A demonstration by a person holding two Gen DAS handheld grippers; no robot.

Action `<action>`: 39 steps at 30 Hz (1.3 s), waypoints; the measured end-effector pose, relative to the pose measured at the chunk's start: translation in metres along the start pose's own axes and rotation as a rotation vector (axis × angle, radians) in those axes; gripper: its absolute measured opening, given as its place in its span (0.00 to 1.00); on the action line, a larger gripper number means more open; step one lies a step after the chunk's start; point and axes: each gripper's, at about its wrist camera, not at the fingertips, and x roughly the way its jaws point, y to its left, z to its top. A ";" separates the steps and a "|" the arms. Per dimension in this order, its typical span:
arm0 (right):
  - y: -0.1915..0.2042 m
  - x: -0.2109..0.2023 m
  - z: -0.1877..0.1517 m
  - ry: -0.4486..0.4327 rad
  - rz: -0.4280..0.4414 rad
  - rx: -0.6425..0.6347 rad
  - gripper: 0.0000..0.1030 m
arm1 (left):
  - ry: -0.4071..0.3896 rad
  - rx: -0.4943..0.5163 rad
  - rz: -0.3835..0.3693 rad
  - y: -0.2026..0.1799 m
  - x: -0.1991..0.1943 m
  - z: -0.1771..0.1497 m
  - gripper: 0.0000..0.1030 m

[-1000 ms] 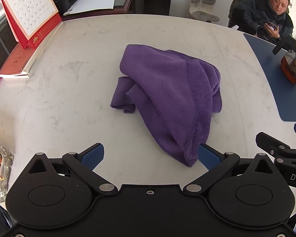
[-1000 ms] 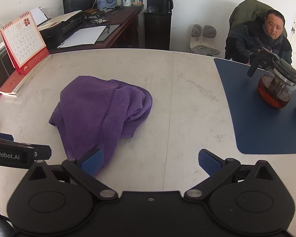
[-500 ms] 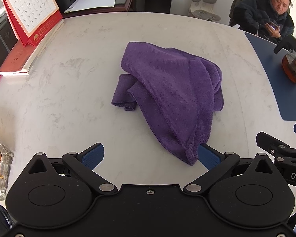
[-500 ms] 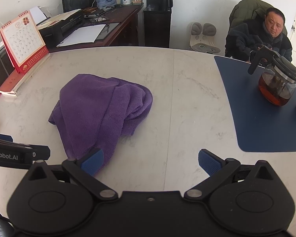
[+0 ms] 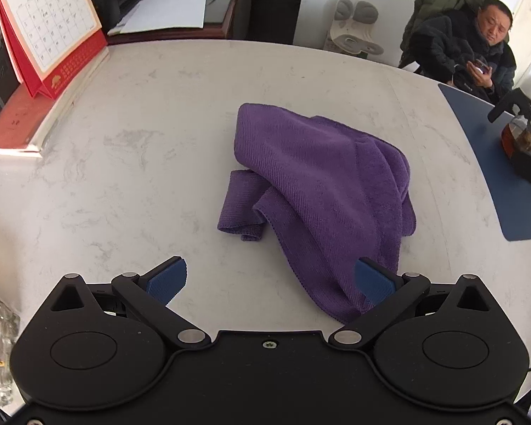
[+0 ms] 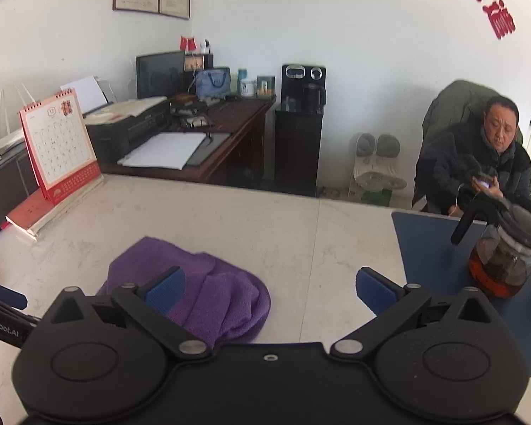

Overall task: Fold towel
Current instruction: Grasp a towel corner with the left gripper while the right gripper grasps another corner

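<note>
Purple towel (image 5: 315,191) lies bunched, not folded, mid worktop (image 5: 141,163), well clear of desk calendar (image 5: 49,24). Left claw (image 5: 270,279) spread wide, empty, one pad at towel's near corner, likely lining up grab. Right claw (image 6: 270,288) also spread, empty, above towel.

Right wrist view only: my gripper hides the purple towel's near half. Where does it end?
Observer: The crumpled purple terry towel narrows to a point nearest us, beside the left gripper's right blue pad.
Operator: Is it gripped?
Observer: No, that gripper's jaws stand wide open, holding nothing.
Operator: Any loose flap?
Observer: A small folded flap sticks out on the towel's left side.
</note>
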 end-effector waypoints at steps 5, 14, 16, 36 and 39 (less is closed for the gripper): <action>0.002 0.027 -0.004 0.035 0.046 -0.013 1.00 | -0.010 -0.034 -0.014 0.000 0.017 0.011 1.00; 0.029 0.074 0.015 0.036 0.234 -0.162 1.00 | -0.061 -0.045 0.007 0.026 0.045 0.035 1.00; 0.036 0.082 0.017 0.044 0.271 -0.206 1.00 | -0.067 -0.047 0.018 0.035 0.053 0.039 1.00; 0.100 0.094 -0.010 0.074 0.394 -0.570 1.00 | -0.078 0.121 -0.075 0.048 0.076 0.037 1.00; 0.109 0.094 -0.015 0.081 0.402 -0.618 1.00 | -0.071 0.104 -0.088 0.050 0.079 0.039 0.94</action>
